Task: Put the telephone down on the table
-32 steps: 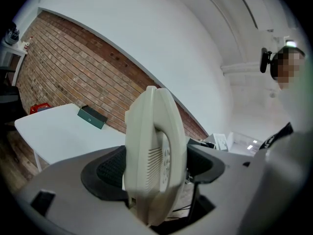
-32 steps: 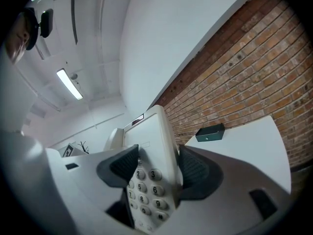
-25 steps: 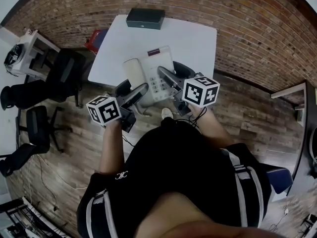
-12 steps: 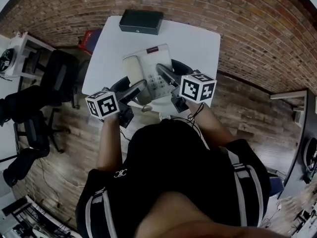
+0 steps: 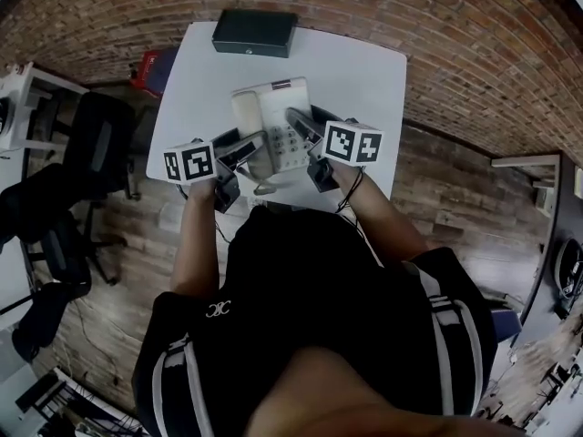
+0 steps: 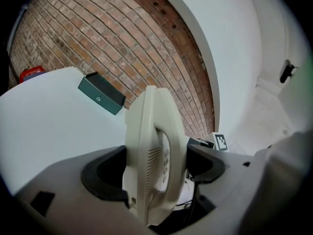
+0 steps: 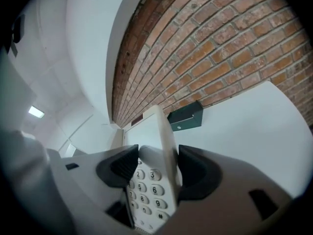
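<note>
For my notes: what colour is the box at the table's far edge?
Dark green; the box shows best in the left gripper view.

Red brick wall behind white table; wood plank floor; black office chairs at left.

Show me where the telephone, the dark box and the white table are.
telephone [image 5: 276,109], head view, pale body above the keypad
dark box [image 5: 254,33], head view, middle of its top face
table [image 5: 357,80], head view, bare white surface right of the telephone
</note>
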The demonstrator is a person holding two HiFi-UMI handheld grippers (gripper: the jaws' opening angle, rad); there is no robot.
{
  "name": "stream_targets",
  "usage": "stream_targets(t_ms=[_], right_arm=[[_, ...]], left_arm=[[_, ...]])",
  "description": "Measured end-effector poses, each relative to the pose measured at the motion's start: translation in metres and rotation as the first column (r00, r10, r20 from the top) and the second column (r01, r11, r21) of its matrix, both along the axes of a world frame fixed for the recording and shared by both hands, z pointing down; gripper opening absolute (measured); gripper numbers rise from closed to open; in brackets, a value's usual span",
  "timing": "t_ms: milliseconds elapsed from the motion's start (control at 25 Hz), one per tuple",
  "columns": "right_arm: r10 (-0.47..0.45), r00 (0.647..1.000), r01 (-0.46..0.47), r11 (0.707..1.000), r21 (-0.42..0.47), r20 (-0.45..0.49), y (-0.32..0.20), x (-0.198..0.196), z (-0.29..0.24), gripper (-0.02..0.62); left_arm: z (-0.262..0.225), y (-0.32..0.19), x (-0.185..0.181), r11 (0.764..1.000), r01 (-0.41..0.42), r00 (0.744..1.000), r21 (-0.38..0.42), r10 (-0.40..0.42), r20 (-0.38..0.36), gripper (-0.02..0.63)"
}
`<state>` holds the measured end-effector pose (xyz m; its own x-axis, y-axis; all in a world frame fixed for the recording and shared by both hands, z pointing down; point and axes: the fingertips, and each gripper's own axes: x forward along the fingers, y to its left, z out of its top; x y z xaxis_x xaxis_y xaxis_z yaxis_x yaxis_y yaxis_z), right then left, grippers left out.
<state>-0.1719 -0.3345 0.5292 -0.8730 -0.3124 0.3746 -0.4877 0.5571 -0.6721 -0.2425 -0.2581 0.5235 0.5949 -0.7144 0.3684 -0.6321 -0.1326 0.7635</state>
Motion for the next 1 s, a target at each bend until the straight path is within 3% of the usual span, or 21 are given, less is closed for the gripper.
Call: stream_targets(t_ms=[280,600,1000], right_arm=[[0.134,0.990,-0.139,0.986,-0.092,-0.052,-0.010,-0.007,0.043,0.232],[0.277,0.954,-0.293,0.943,-0.159,-0.116,-0.026,0.001,0.085,0.232],[0.341,0.918,-0.382,0.897,-0.224,-0.201,-0.042,0.025,0.130,0.232]], left_arm=[[0.038,-0.023,-0.018,0.988,-0.134,0.990,-0.080,0.130,-0.047,0.376],[0.080,-0.052,-0.020,0.950,-0.276,0.959,-0.145,0.262,-0.110,0.376],[0.126,-0.077,-0.001,0.913,-0.347,0.932,-0.212,0.311,-0.187,0.376]])
